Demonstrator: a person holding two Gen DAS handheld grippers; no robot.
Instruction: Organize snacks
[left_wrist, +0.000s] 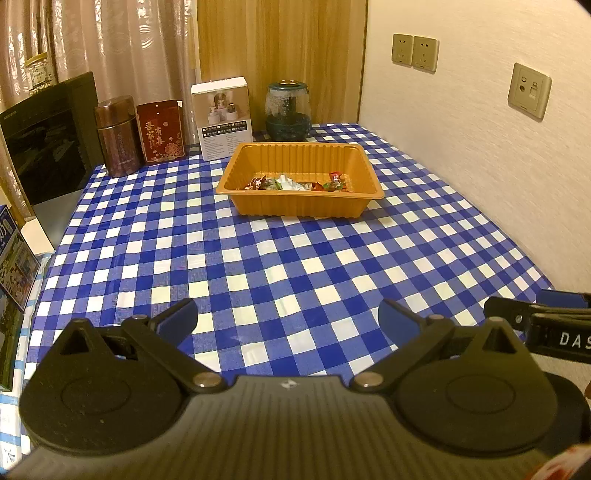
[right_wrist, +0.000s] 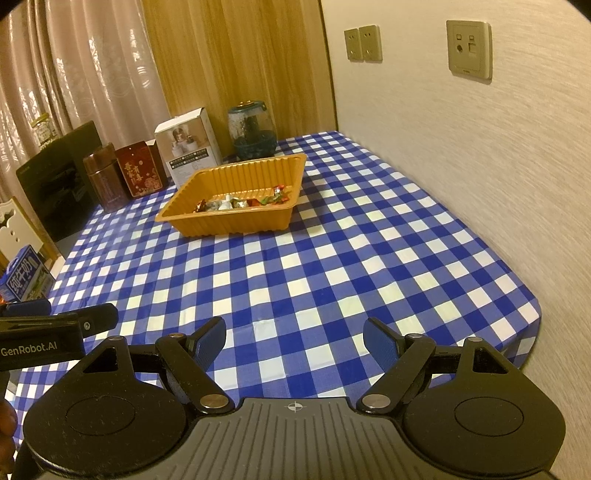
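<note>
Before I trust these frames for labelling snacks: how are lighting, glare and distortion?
Left wrist view: warm yellowish light, fisheye bends the checked tablecloth, wrappers in the orange tray small but legible, faint sheen near the left hand-held gripper. Right wrist view: same cast, wall streaked, dark corner vignetting.

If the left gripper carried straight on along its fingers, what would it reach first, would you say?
Probably the orange tray holding wrapped snacks; only bare checked tablecloth lies before the open left gripper, though its height is unclear.

Glossy ribbed plastic tray, smooth shiny checked tablecloth, rough-textured wall, wood-grain panel.
</note>
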